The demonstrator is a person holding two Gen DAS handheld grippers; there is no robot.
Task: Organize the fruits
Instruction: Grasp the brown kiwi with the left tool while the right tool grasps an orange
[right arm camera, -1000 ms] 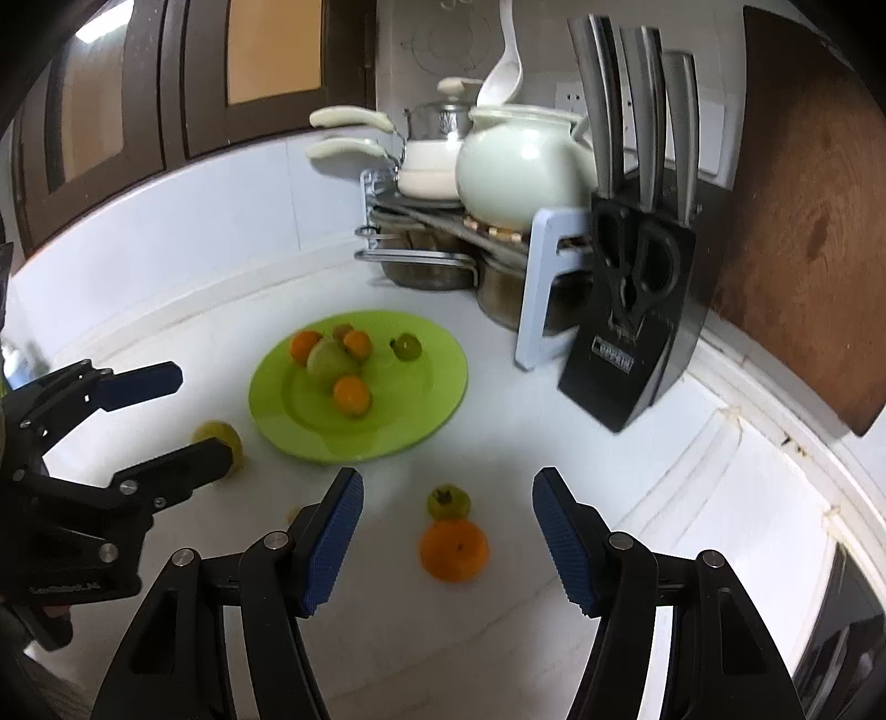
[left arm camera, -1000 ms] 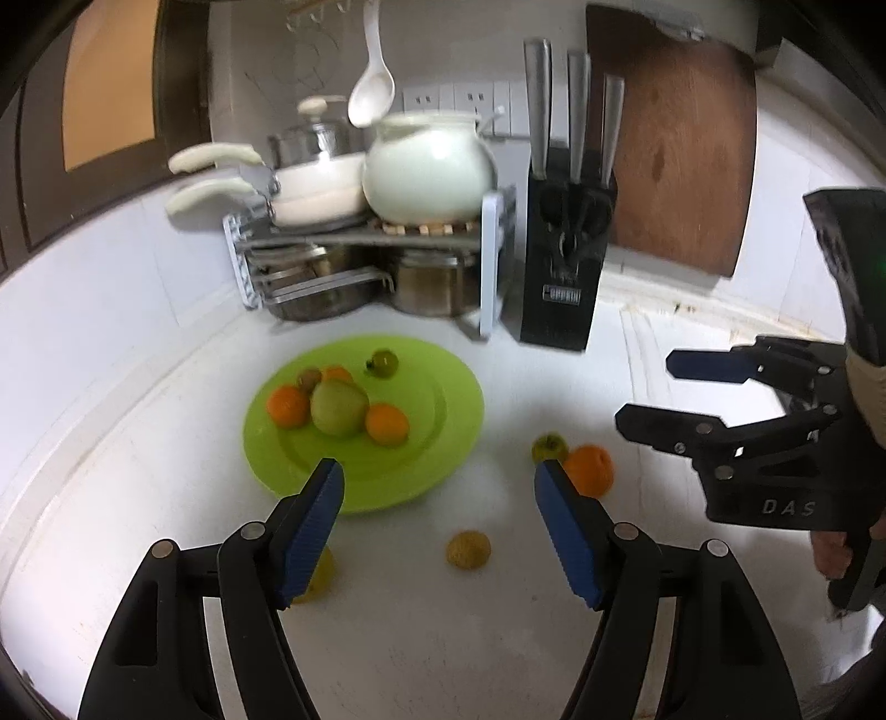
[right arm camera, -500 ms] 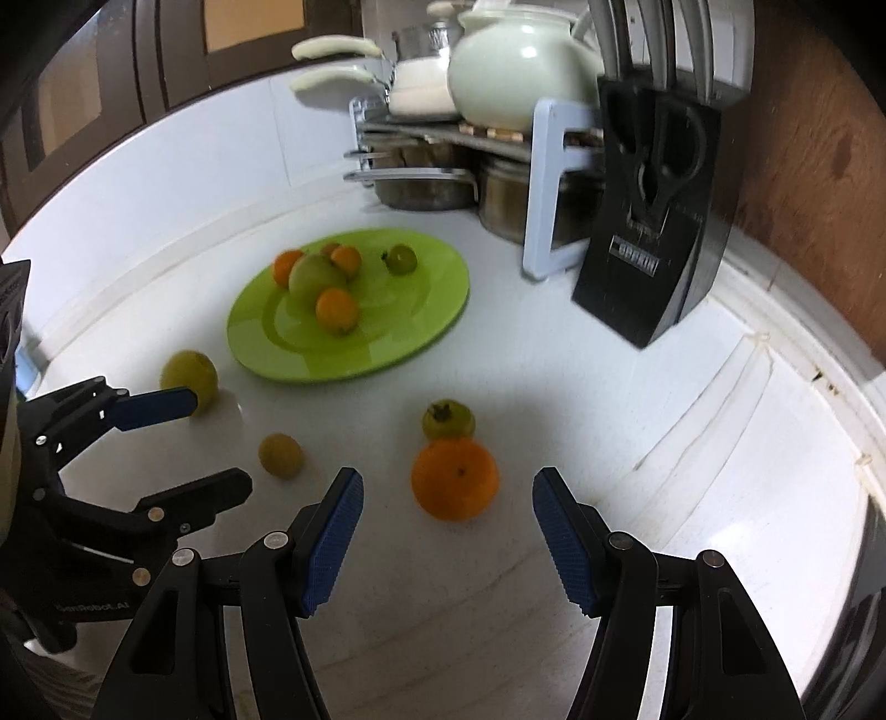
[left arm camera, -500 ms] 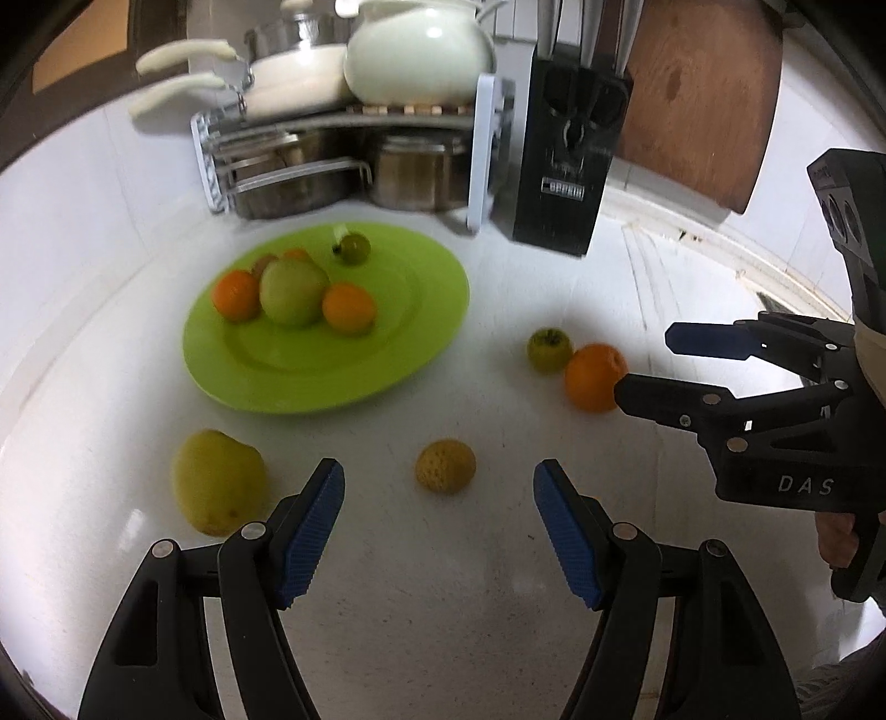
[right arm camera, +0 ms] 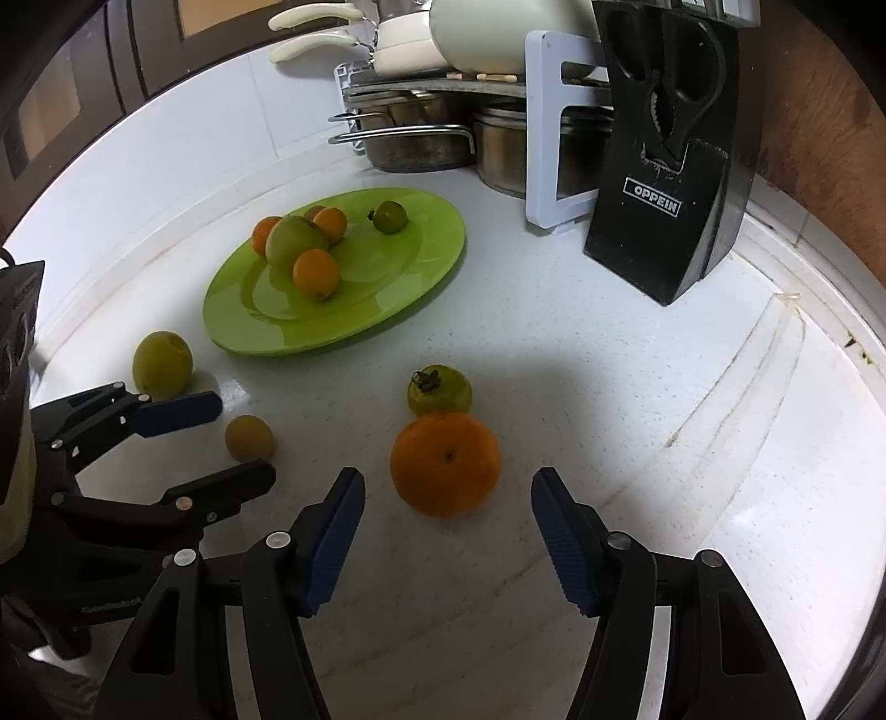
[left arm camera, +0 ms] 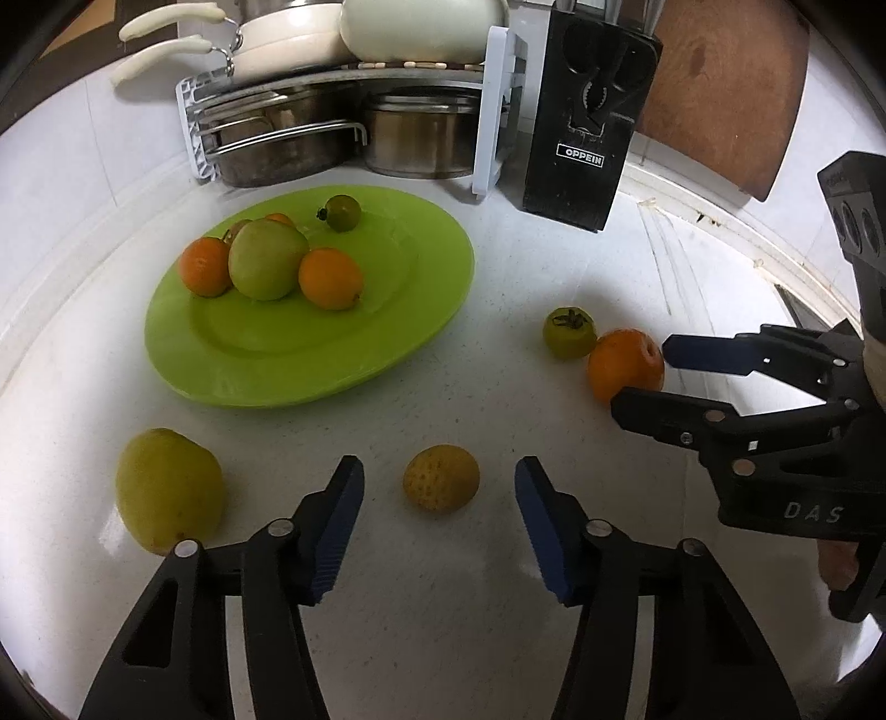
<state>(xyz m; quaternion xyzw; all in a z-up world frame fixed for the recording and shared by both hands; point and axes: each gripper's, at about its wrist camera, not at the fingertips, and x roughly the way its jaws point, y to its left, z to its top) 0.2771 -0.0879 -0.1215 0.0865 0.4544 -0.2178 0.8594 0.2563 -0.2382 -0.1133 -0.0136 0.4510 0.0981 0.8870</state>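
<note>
On the counter, both claws have just been closing, apart: left claw [left arm camera: 440, 518] flanks a small yellow fruit [left arm camera: 441, 478], right claw [right arm camera: 447, 529] an orange [right arm camera: 446, 464].

The knife block [left arm camera: 587, 122] and white pot [left arm camera: 421, 27] are cut off at the top edge. A small fruit [left arm camera: 237, 228] on the plate hides behind the green apple [left arm camera: 267, 266].

lime-green plate [left arm camera: 232, 354], orange fruit [right arm camera: 446, 464]
</note>
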